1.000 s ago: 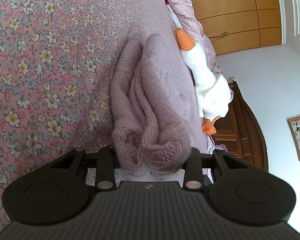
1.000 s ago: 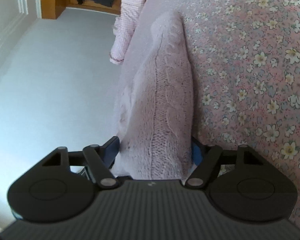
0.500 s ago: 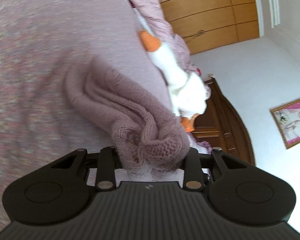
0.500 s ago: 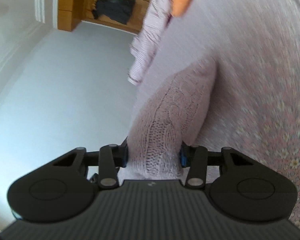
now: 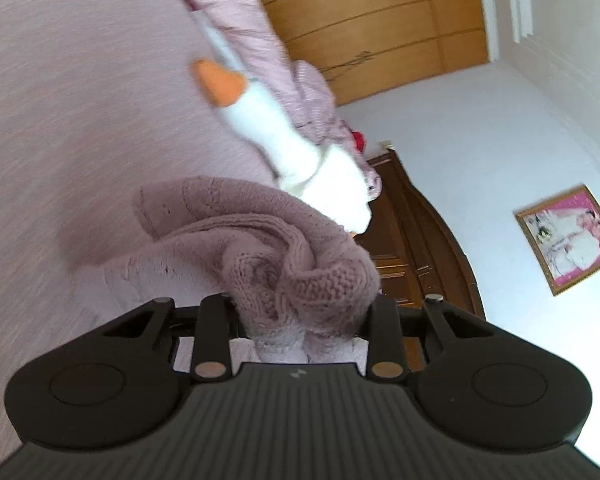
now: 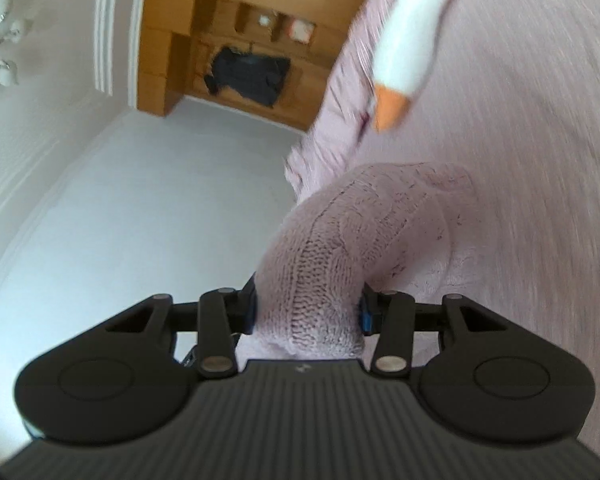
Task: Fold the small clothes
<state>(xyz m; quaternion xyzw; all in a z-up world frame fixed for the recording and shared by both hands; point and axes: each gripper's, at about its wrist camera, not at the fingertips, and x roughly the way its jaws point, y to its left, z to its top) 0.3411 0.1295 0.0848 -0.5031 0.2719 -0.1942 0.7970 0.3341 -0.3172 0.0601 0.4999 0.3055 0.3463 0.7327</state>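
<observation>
**Ana:** While both views are smeared with motion blur, the grips read clearly enough. The left gripper (image 5: 302, 312) is clamped on a bunched wad of the knitted sweater (image 5: 260, 248), a mauve-pink knit, with the folds bulging up between its two fingers.

**Ben:** And on the other side?

**Ana:** The right gripper (image 6: 306, 312) is closed on another part of the sweater (image 6: 340, 248); the knit fills the gap between the blue-padded fingers (image 6: 366, 314) and arches away from them in a hump.

**Ben:** Where does the garment sit?

**Ana:** It is over the bed (image 5: 60, 100), whose pink cover is blurred into streaks. In the left wrist view the far end of the sweater trails toward the cover; whether it touches I cannot tell.

**Ben:** Anything near it?

**Ana:** A white plush goose (image 5: 284, 140) with an orange beak lies just beyond the sweater, beside a crumpled pink checked cloth (image 5: 236, 12) at the bed's edge. The right wrist view shows the goose (image 6: 408, 48) too, above the knit hump.

**Ben:** And the room?

**Ana:** A wooden wardrobe (image 5: 380, 28) stands behind, with a dark headboard (image 5: 412, 232) and a framed picture (image 5: 568, 240) on the white wall. From the right gripper's camera, a dark garment (image 6: 248, 76) hangs in an open wooden shelf unit.
</observation>
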